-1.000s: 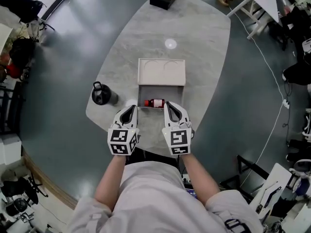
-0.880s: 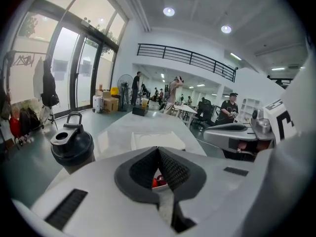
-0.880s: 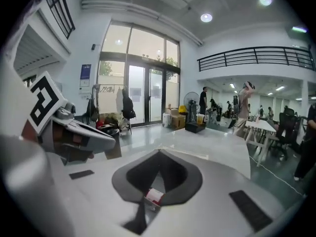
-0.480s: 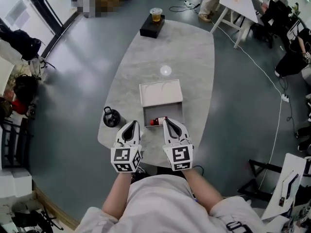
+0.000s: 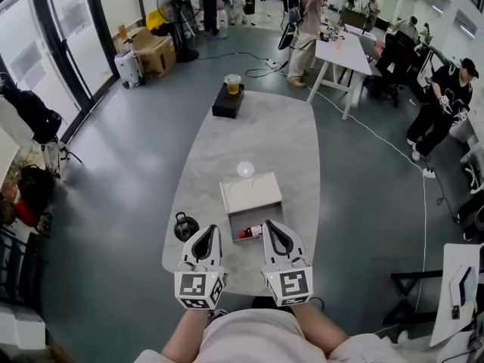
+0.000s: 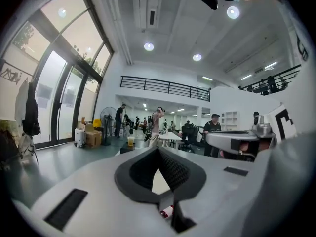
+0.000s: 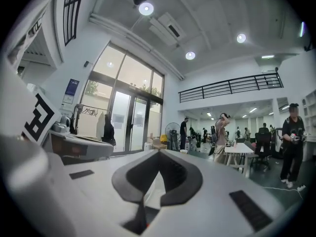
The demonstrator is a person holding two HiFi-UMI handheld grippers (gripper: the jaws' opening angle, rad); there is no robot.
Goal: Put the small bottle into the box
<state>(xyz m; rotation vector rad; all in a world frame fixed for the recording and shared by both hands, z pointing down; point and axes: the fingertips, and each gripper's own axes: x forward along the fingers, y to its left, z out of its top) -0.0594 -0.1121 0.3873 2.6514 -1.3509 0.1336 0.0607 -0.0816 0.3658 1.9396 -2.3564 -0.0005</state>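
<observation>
Red small bottle [image 5: 251,232] lies in the box [image 5: 249,195]; with left gripper [image 5: 211,233] and right gripper [image 5: 270,227] both closed and empty, I should back away without nudging it.

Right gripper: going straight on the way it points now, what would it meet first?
Probably the box, at its near right corner, close to the small bottle. The right gripper, jaws shut, may be held higher and pass over it; its height is unclear.

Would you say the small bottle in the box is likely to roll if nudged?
Probably; the bottle lies on its side and looks round. The box walls should stop it. Being small, it's likely light.
</observation>
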